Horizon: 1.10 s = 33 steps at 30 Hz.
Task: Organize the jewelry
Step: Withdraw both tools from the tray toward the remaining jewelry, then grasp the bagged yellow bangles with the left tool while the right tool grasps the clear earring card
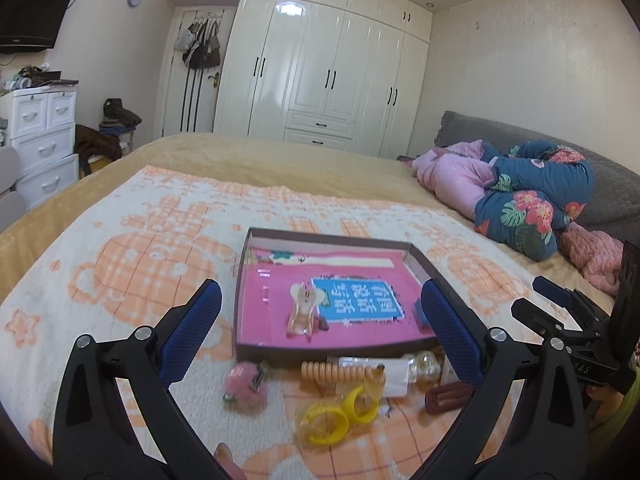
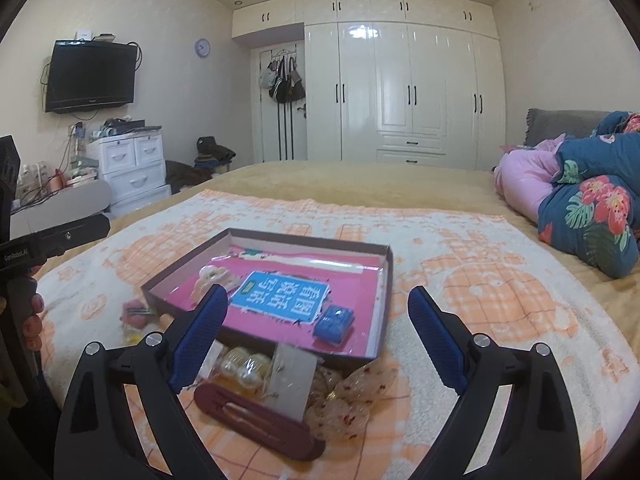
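A shallow brown box (image 1: 424, 264) (image 2: 384, 280) with a pink lining sits on the bed. Inside it lie a clear peach hair clip (image 1: 302, 312) (image 2: 210, 276) and a blue item (image 2: 334, 322). In front of the box lie a pink fluffy clip (image 1: 244, 386), an orange coil tie (image 1: 340, 372), yellow rings (image 1: 336, 420), a packet of pearl pieces (image 2: 244, 368), a maroon hair clip (image 1: 446, 396) (image 2: 256, 420) and a spotted translucent bow (image 2: 348, 400). My left gripper (image 1: 320, 336) is open and empty above these. My right gripper (image 2: 316, 334) is open and empty over the box's near edge.
An orange-and-white patterned blanket (image 1: 140, 248) (image 2: 480, 280) covers the bed. A rolled floral and pink quilt (image 1: 532, 196) (image 2: 592, 200) lies at the right. White wardrobes (image 2: 400, 92) stand behind. A white drawer unit (image 2: 132, 168) stands at the left.
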Motion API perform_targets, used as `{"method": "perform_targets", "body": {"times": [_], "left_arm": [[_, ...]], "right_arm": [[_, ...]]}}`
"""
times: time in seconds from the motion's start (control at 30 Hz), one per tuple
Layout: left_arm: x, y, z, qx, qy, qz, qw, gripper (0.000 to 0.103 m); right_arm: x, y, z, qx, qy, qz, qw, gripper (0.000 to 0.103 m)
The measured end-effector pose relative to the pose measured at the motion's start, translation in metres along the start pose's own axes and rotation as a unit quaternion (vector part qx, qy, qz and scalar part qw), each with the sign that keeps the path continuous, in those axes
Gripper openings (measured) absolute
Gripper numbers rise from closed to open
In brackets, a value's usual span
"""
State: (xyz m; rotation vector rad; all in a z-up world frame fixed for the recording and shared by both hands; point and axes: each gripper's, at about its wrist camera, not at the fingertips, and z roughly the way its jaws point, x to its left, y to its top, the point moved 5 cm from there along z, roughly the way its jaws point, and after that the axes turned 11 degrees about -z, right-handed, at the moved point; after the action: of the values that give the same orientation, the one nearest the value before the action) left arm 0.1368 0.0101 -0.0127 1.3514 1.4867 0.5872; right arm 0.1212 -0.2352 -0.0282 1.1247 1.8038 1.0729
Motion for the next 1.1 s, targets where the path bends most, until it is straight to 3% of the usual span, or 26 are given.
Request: {"method": "perform_targets", "body": {"times": [0.53, 0.77, 0.93, 1.1], "left_arm": [[-0.003, -0.039, 0.006, 0.080, 0.008, 0.020, 0.9966, 0.092], [-0.007, -0.065, 0.022, 0.132, 0.019, 0.058, 0.9894, 0.092], [-0.010, -0.082, 0.038, 0.165, 0.011, 0.113, 0.9797, 0.092], [-0.009, -0.088, 0.048, 0.178, 0.004, 0.133, 0.9749, 0.092]], "right_arm": [[0.022, -0.021, 0.003, 0.044, 0.036, -0.016, 0.998, 0.089], [0.026, -0.028, 0.007, 0.060, 0.046, -0.019, 0.997, 0.089], [0.026, -0.032, 0.011, 0.068, 0.050, -0.016, 0.996, 0.089], [0.025, -0.036, 0.015, 0.075, 0.053, -0.014, 0.996, 0.089]]}}
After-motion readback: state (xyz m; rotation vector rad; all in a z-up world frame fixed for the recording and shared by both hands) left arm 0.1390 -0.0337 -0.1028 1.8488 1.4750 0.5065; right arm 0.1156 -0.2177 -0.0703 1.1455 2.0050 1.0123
